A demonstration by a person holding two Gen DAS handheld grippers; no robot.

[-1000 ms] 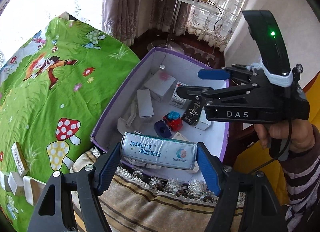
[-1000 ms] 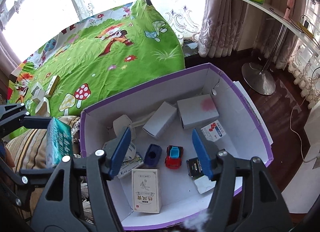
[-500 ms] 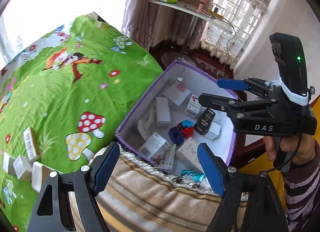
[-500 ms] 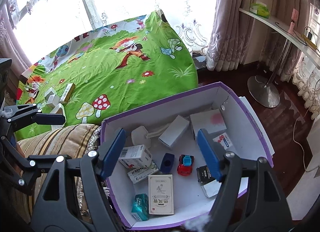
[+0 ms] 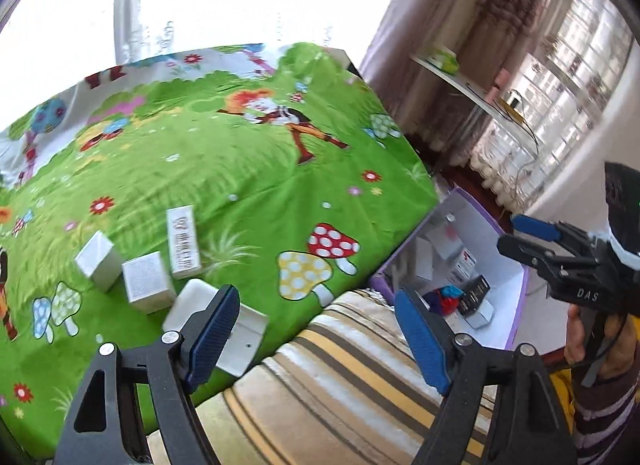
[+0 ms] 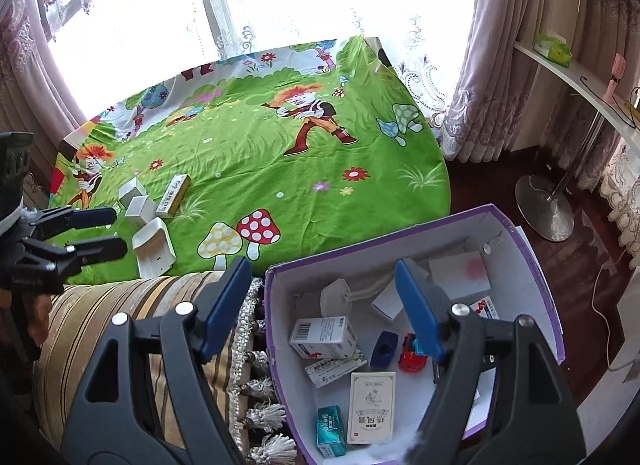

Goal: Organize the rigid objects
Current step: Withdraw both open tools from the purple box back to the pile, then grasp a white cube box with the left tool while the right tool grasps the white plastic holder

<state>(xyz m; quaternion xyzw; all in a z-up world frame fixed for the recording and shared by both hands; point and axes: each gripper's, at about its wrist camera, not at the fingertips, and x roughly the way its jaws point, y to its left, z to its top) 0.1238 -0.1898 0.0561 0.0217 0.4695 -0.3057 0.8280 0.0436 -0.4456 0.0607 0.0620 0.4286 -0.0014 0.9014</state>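
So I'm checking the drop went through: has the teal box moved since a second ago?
Yes. The teal box was clamped in the left gripper beside the purple box; now it lies inside it, at the near wall.

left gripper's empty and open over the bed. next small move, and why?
Probably ease the left gripper forward and down onto the white rectangular tray-like box at the green cartoon bedsheet's near edge. Its jaws stand open and empty, that box lies nearest of the four white boxes on the sheet, and the purple-rimmed cardboard box already holds the other items.
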